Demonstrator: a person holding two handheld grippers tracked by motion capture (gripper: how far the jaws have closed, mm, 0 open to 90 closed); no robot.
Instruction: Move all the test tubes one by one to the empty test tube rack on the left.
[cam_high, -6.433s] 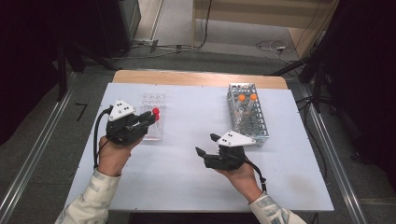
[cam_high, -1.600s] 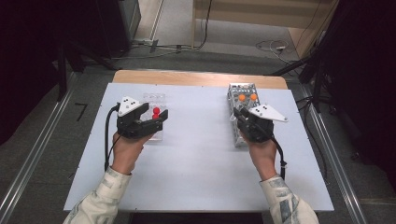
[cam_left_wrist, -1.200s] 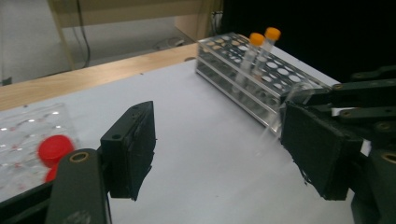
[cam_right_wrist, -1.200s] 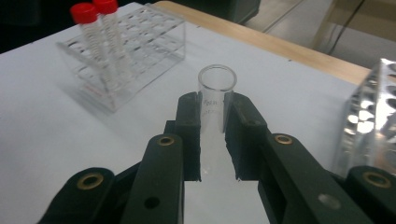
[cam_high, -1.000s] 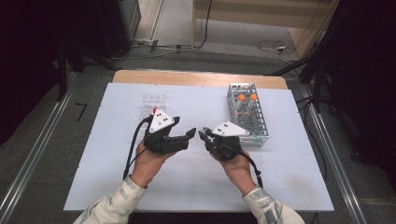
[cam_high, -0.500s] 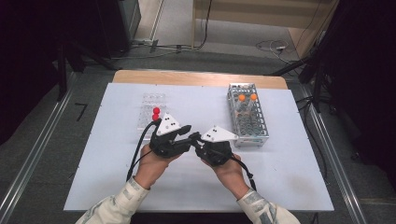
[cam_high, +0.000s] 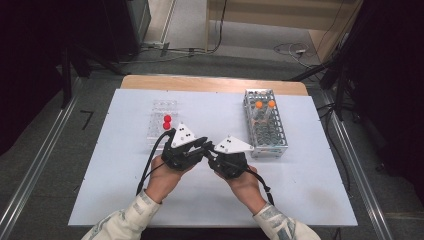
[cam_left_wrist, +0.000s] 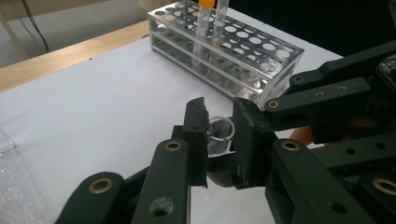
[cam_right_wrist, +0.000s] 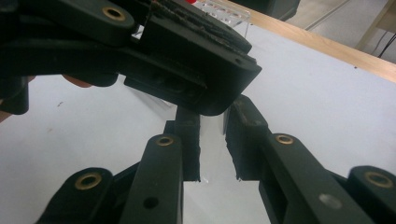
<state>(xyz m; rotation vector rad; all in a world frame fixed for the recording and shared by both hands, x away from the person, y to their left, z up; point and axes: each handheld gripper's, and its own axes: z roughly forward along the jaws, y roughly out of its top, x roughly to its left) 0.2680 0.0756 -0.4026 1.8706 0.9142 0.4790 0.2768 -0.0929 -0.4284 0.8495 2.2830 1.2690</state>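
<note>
White surface (cam_high: 125, 190), dark room around it, and both of my hands meeting at the middle. My left fingers (cam_left_wrist: 195, 135) have just been closing and now pinch a small clear tube (cam_left_wrist: 219, 134) by its sides, a little below the open rim. My right fingers (cam_right_wrist: 245, 140) are closed as well, on the same tube as far as I can judge; in the right gripper view something clear shows in the narrow gap between them, with the left gripper's bulk just above. So the tube hangs between the two grippers, off the surface, tip to tip.

It looks thin-walled, light and smooth plastic or glass. I would expect it to slip or pivot if pinched lightly, and to crack if squeezed hard. The best hold is square across the round body, near the rim where it is stiffest, with one pair clear of the other.

To the right stands a metal rack (cam_high: 248, 116) with two orange-capped tubes (cam_high: 259, 105) upright at its far end. To the left, near my left hand, is a clear rack (cam_high: 155, 131) with red caps (cam_high: 166, 121).
</note>
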